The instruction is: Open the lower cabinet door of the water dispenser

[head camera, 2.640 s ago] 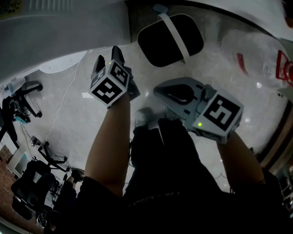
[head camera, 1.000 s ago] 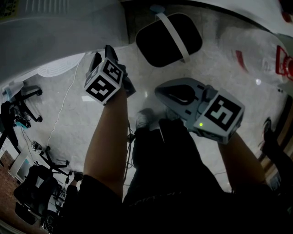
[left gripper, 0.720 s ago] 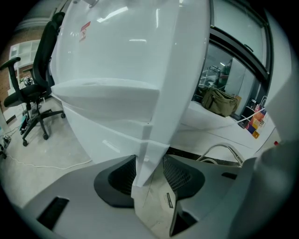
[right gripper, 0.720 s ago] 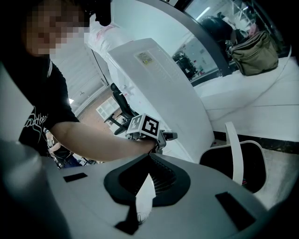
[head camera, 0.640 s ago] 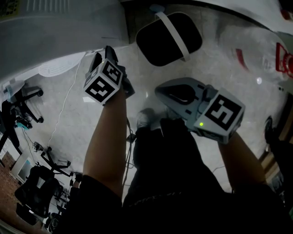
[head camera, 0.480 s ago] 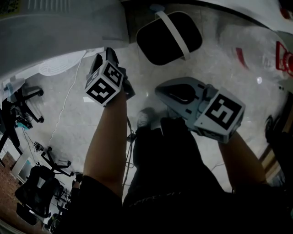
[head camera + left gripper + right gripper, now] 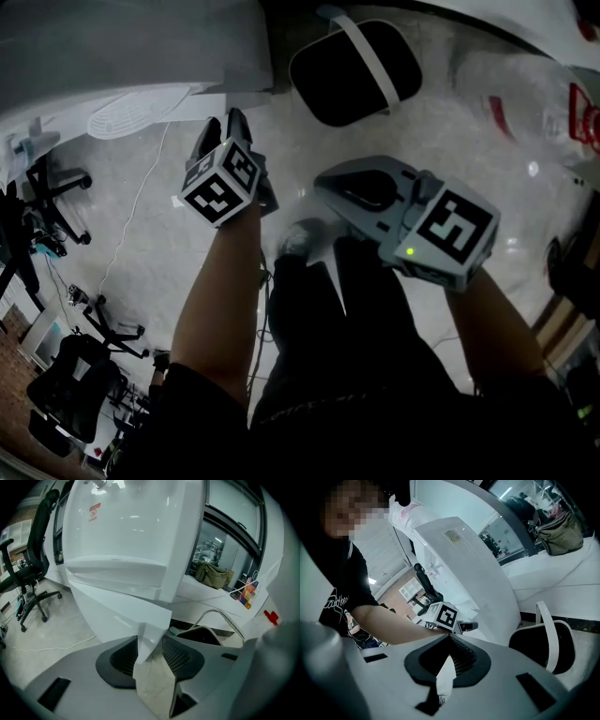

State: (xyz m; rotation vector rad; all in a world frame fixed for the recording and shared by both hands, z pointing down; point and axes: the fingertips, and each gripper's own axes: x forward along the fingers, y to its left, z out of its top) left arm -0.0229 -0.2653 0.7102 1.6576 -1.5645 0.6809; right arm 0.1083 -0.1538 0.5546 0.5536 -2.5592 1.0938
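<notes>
Pale floor (image 7: pixel 141 234) below, and the left gripper (image 7: pixel 150 641) is right up at the water dispenser (image 7: pixel 122 531). Its fingers are spread and have just been closing, with the lower cabinet door (image 7: pixel 117 609) corner straight ahead of their gap, not pinched. The right gripper (image 7: pixel 450 657) hangs well apart, fingers pressed together, empty.
</notes>
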